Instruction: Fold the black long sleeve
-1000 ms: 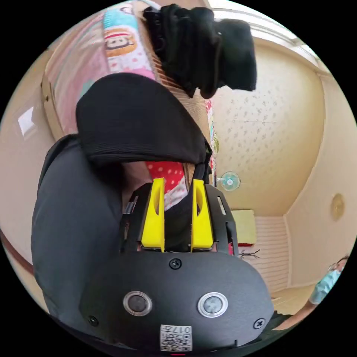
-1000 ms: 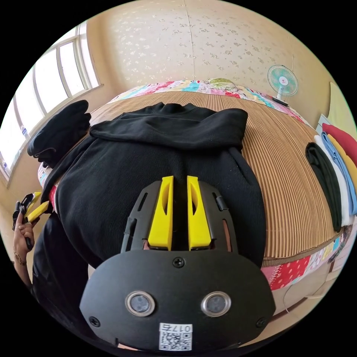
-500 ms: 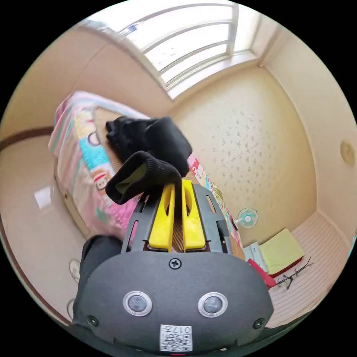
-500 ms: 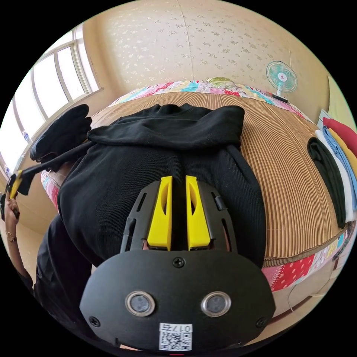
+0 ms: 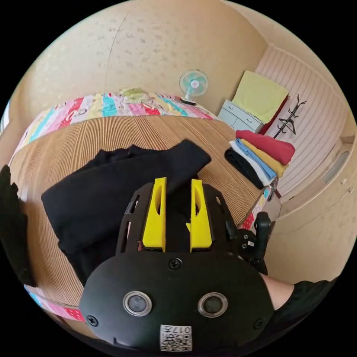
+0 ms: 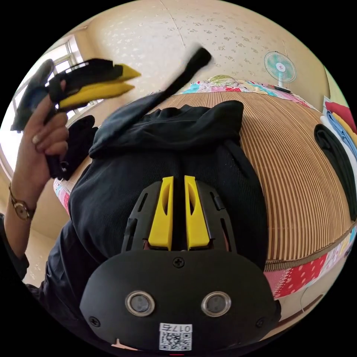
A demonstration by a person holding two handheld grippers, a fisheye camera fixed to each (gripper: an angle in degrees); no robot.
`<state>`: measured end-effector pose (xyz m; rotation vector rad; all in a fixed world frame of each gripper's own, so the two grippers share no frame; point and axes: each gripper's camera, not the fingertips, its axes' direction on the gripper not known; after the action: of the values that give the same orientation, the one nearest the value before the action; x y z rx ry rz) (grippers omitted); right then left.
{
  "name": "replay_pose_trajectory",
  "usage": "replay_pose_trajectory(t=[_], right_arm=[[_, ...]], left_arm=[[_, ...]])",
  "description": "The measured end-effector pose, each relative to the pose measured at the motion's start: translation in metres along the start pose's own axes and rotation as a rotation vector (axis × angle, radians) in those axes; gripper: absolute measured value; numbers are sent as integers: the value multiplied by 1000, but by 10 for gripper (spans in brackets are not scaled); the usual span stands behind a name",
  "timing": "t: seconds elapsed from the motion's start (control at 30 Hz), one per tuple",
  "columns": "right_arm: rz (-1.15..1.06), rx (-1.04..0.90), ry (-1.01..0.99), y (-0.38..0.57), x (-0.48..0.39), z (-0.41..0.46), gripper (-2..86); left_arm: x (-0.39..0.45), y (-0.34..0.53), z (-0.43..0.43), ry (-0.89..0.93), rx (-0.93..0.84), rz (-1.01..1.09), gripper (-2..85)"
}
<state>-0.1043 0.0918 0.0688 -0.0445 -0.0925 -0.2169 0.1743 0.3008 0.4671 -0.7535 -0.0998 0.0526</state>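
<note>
The black long sleeve (image 5: 111,186) (image 6: 167,160) lies spread on the bed's striped mat (image 5: 93,134), one sleeve folded across its chest. In the right gripper view a hand holds my left gripper (image 6: 132,80) high at the upper left. Beside it the other sleeve (image 6: 186,72) streaks through the air, blurred and free of the jaws. My left gripper (image 5: 178,182) hovers open over the shirt. My right gripper (image 6: 178,178) is shut on the shirt's lower edge near the bed's front; its handle (image 5: 256,238) shows at the mat's near edge.
A stack of folded clothes (image 5: 260,156) (image 6: 334,148) sits at the mat's right end. A loose heap of black clothing (image 6: 80,137) (image 5: 11,223) lies at the left end. A fan (image 5: 193,83), a dresser (image 5: 238,115) and a coat rack (image 5: 290,115) stand by the walls.
My left gripper, which had pulled the sleeve cuff out sideways, has swung up over the bed and let go; the sleeve now flies across the shirt. The right gripper holds still.
</note>
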Motion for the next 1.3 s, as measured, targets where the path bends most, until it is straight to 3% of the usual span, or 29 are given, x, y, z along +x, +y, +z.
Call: replay_pose_trajectory(t=[0.23, 0.3, 0.43, 0.47, 0.67, 0.87, 1.3], right_arm=[[-7, 9, 15, -2, 0, 5, 56], [-8, 0, 4, -5, 0, 5, 56], [26, -114, 51, -20, -17, -4, 62], [31, -120, 62, -19, -22, -8, 64], [47, -134, 253, 0, -41, -10, 76], [37, -288, 303, -79, -36, 38, 69], [39, -180, 402, -141, -31, 99, 64]], left_arm=[[-31, 118, -45, -195, 105, -151, 101], [-45, 144, -54, -279, 70, -246, 102], [-55, 162, -23, -259, -24, -264, 111], [-56, 160, -2, -289, -102, -244, 112], [-56, 129, 35, -366, -129, -209, 103], [-87, 62, 80, -349, -193, -189, 88], [-125, -6, 112, -411, -149, -136, 66]])
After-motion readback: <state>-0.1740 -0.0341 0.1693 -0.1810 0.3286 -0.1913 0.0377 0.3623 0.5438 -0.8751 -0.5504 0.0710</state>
